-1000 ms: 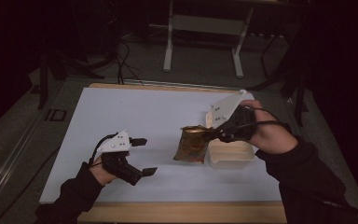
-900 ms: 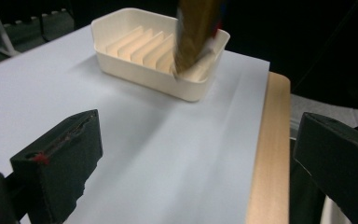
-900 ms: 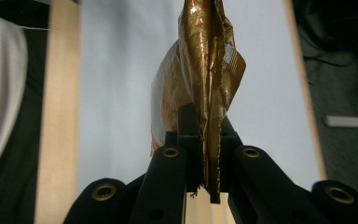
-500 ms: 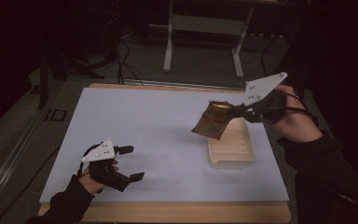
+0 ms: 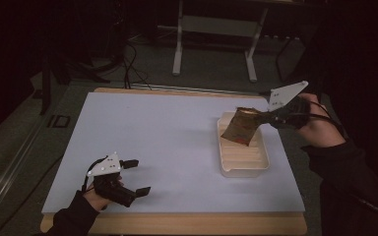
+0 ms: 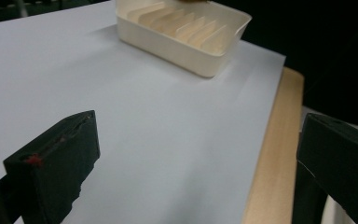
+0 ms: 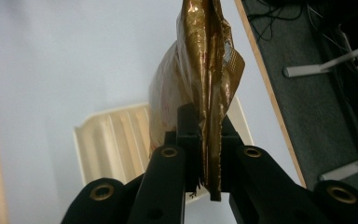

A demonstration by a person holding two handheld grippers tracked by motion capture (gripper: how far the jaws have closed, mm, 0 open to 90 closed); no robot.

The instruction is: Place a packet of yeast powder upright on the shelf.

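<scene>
Right tool (image 5: 265, 117) pinching crinkled gold-brown foil packet (image 5: 240, 128) above ribbed cream plastic tray (image 5: 243, 169); left tool (image 5: 139, 176) spread, idle. Next: lower packet into tray, release.

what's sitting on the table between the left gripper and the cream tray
Nothing: in the high view, only bare white tabletop lies between the left gripper and the cream tray.

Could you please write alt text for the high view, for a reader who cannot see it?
The right gripper holds a crinkled gold packet in the air above the far end of a cream ribbed tray on a white table. The left gripper rests open and empty near the table's front left corner.
</scene>
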